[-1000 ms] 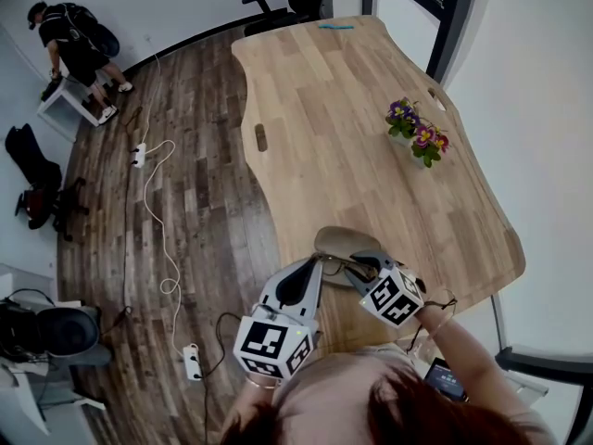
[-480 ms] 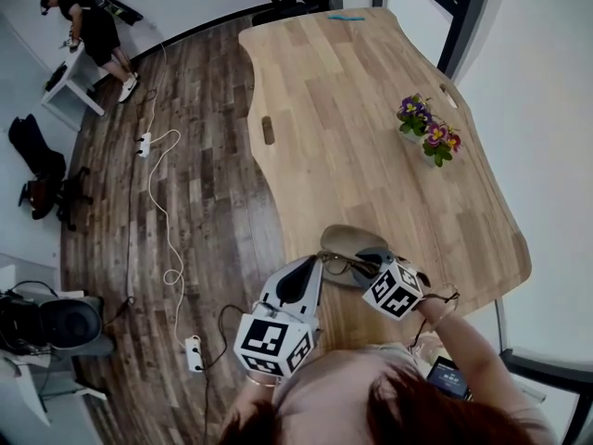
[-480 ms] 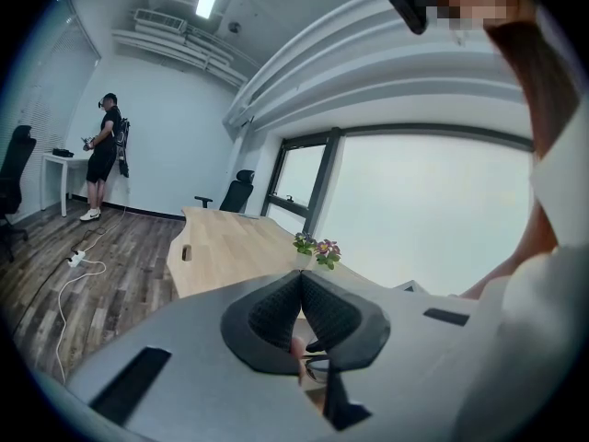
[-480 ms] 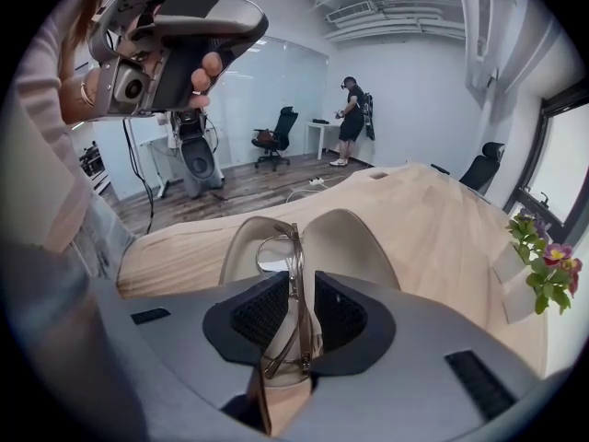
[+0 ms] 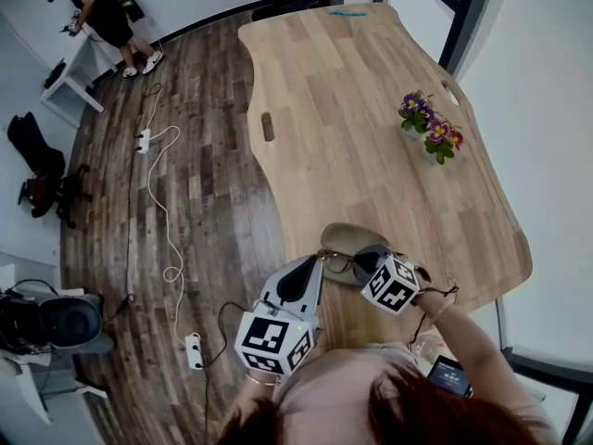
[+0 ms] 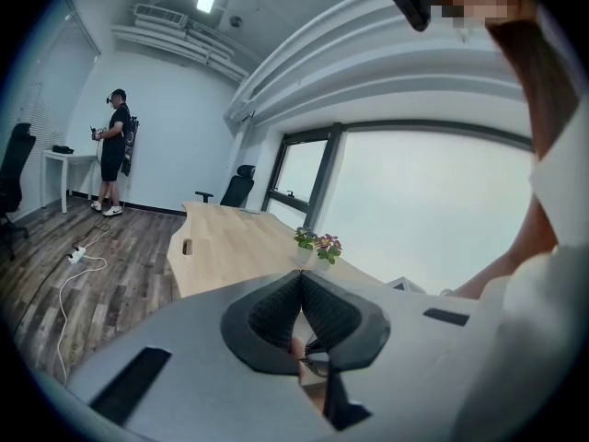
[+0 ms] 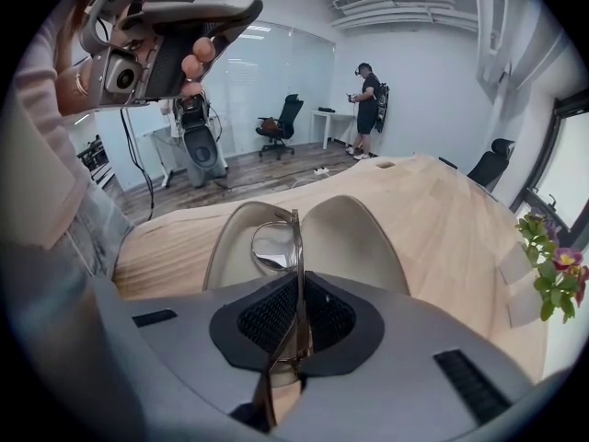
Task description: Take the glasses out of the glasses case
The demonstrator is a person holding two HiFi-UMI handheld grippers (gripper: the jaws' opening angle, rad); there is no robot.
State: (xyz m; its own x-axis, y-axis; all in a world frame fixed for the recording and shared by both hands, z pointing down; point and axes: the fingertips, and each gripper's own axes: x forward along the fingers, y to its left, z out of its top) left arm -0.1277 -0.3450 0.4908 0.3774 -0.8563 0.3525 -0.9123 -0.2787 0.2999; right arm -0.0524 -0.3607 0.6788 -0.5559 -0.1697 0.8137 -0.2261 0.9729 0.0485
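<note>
Head view steeply downward, gripper views low, close, all sharing table (image 5: 371,137)

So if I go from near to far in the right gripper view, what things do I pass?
Glasses → glasses case, lying open → flowers → person standing at the far wall.
</note>
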